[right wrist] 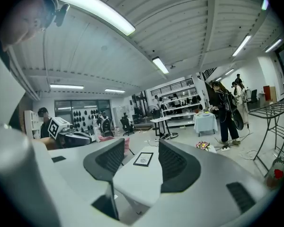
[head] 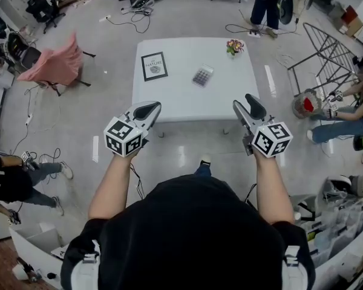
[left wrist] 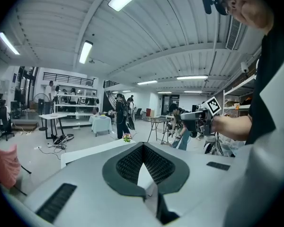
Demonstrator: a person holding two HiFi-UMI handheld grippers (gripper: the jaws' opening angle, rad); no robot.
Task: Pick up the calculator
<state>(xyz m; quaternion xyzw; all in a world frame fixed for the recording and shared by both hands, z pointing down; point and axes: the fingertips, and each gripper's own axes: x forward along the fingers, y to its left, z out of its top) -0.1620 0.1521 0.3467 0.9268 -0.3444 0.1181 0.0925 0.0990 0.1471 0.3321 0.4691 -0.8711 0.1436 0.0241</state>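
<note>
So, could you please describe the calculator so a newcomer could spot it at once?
Find the white table on the open floor. Right of its centre lies the calculator, small, flat, grey and askew. Its rows of keys set it apart from the black-framed card at left and the flowers at the far corner.

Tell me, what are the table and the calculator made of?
The table looks like smooth white laminate or painted board: its top is flat, even and slightly shiny. The calculator seems to be grey plastic with rows of little keys, but it is too small to be sure.
</note>
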